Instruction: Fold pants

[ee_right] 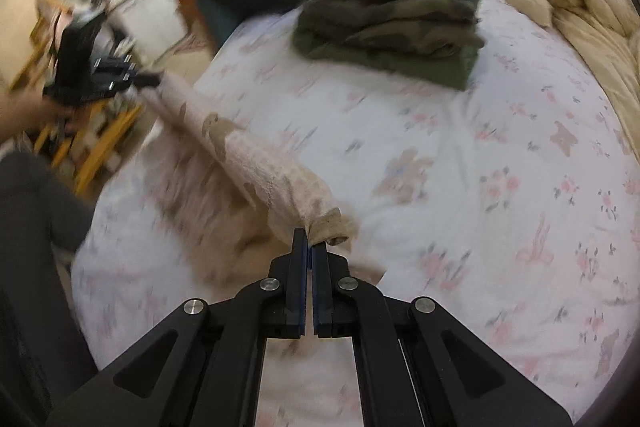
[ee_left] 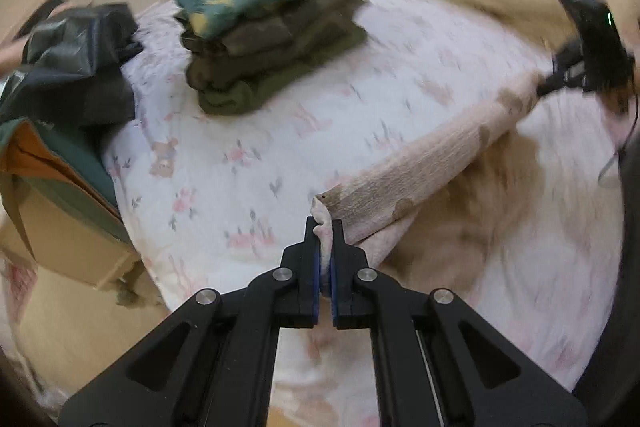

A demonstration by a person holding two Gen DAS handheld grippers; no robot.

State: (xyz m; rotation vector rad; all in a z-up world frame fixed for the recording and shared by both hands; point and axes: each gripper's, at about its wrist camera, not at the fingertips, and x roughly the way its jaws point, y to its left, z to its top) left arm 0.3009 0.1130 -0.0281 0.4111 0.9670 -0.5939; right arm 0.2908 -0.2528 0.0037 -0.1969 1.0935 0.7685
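We hold the pants (ee_left: 424, 167), a pale pink pair with beige patches, stretched between our two grippers above the bed (ee_left: 248, 155). Our left gripper (ee_left: 325, 227) has its jaws closed tight on one bunched corner of the cloth, which sticks up between the blue pads. Our right gripper (ee_right: 310, 241) has its jaws pressed together as well, pinching the other end, where a beige cuff-like edge curls just past the tips.

From the left wrist view, the taut edge of the pants runs from our near jaws up and to the right, ending at the right gripper (ee_left: 560, 83), which shows small and blurred at the far right. From the right wrist view, the same edge runs up and to the left to the left gripper (ee_right: 146, 79). Below that edge the rest of the pants hangs down in blurred folds toward the bed's flowered sheet (ee_right: 500, 187).

Farther off on the bed sits a stack of folded clothes (ee_left: 272, 39), olive and camouflage pieces with a teal and yellow one on top, well apart from the pants. A cream blanket (ee_right: 580, 7) lies rumpled along the far right side of the bed. A dark bag (ee_left: 80, 59) rests at the bed's far left edge.
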